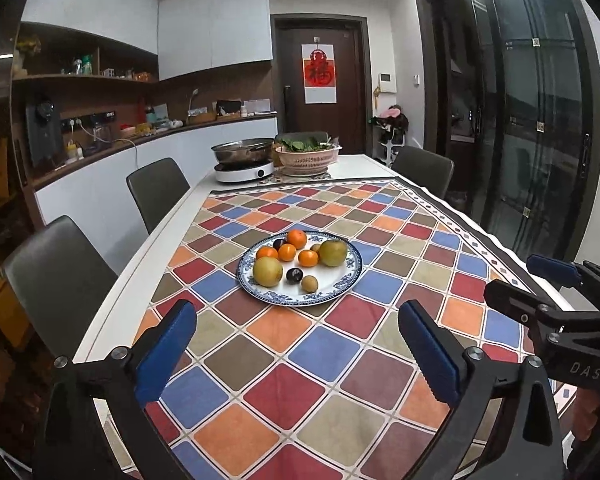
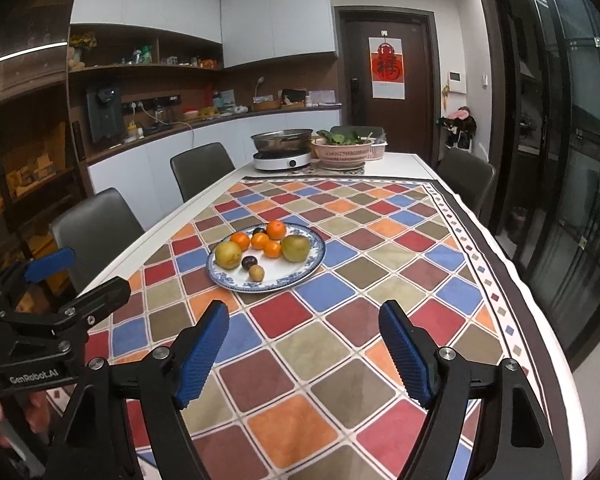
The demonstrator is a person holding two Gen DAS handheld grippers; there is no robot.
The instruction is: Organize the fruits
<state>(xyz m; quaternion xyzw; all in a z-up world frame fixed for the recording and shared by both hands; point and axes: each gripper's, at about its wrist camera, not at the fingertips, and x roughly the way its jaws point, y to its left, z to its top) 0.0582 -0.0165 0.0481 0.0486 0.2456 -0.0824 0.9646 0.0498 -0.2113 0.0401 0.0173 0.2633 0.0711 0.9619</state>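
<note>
Fruit lies together on a round white plate with a blue patterned rim (image 1: 350,276) in the middle of the checkered multicoloured tablecloth (image 1: 324,352): four oranges (image 1: 308,258), two big yellow-green pears (image 1: 267,271), two dark plums (image 1: 294,275) and small brown kiwis (image 1: 309,283). The left gripper (image 1: 298,354) and the right gripper (image 2: 304,354) both hang above the cloth near the plate with blue pads spread wide, gripping nothing, and only bare cloth is between them and the plate. Far behind stand a steel pot on a white induction cooker (image 1: 244,170) and a pink basket of greens (image 1: 306,158), and grey chairs (image 1: 158,190) are along the table side
</note>
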